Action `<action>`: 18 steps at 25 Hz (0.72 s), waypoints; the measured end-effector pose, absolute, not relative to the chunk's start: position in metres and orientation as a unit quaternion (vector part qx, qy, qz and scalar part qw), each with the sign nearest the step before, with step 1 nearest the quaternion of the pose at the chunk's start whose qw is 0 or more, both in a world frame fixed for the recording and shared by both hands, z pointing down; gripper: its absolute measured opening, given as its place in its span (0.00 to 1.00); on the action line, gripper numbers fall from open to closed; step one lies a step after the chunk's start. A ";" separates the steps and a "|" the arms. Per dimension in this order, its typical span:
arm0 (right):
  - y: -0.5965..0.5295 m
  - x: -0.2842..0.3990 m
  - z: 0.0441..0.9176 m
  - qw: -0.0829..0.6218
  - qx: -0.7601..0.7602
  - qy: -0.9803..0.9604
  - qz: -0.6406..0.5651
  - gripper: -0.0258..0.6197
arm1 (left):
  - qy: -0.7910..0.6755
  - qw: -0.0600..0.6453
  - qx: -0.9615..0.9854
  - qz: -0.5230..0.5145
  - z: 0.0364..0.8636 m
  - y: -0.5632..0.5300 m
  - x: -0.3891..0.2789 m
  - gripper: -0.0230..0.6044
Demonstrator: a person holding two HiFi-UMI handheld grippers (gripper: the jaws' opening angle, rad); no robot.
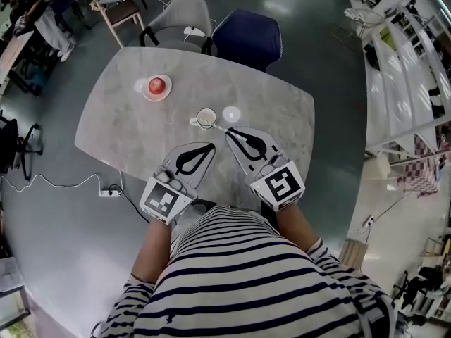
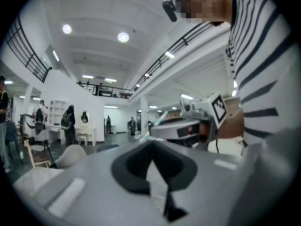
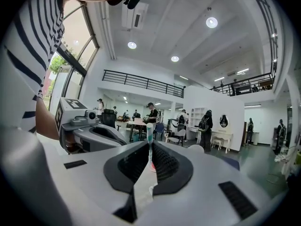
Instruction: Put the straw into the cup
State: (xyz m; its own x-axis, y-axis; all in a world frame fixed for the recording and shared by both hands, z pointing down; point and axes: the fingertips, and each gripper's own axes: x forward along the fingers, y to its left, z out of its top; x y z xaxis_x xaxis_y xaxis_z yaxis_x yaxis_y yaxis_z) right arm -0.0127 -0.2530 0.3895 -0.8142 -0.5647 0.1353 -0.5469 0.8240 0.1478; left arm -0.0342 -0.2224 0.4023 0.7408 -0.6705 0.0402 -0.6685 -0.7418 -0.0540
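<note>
A small white cup [image 1: 206, 118] with a handle on its left stands on the marble table [image 1: 120, 129]. My right gripper [image 1: 229, 132] points at the table just right of the cup. In the right gripper view this gripper [image 3: 149, 147] is shut on a white and teal straw [image 3: 149, 138], which stands upright between the jaws. The left gripper [image 1: 211, 146] hovers just short of the cup, its jaws together with nothing in them [image 2: 151, 145]. From the left gripper view the straw [image 2: 157, 121] juts out of the right gripper. Neither gripper view shows the cup.
A plate with a red apple [image 1: 156, 86] sits at the table's far left. Just right of the cup lies a small white round thing [image 1: 231, 113]. A grey chair [image 1: 182, 16] and a dark blue chair [image 1: 246, 37] stand behind the table. Several people move about the hall.
</note>
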 end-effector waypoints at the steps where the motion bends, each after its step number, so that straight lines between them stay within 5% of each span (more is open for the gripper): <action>1: -0.258 -0.015 0.392 0.093 0.294 -0.950 -0.048 0.08 | 0.355 0.018 -0.934 -0.029 0.402 -0.226 -0.037 0.05; 18: -0.334 -0.053 0.482 0.221 0.356 -0.908 0.015 0.08 | 0.280 -0.007 -0.959 -0.047 0.438 -0.283 -0.087 0.05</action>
